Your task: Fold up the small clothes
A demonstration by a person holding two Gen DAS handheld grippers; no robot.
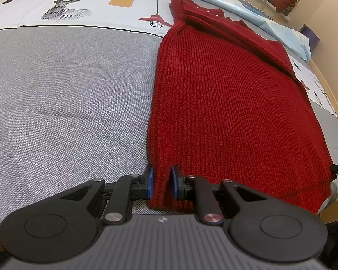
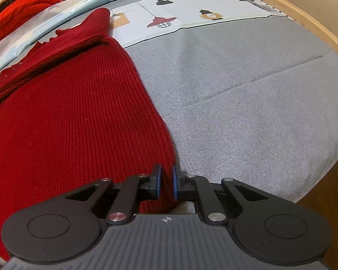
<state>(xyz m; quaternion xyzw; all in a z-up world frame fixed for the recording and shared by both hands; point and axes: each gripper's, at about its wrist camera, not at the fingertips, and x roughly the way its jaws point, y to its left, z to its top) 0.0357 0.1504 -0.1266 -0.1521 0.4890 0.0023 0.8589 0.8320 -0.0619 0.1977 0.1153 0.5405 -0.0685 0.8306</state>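
Red knit sweater flat on grey bedspread, sleeves folded in. Left gripper pinching hem corner at 6 o'clock; right gripper pinching opposite corner. Likely risks: thick knit slipping from narrow pads during lift; uneven pull skewing the fold, spilling tucked sleeves.

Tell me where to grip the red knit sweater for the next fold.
Grip the red knit sweater at its two near hem corners, coming from the near edge. It lies flat with sleeves folded in, and the left gripper and right gripper each already pinch a corner.
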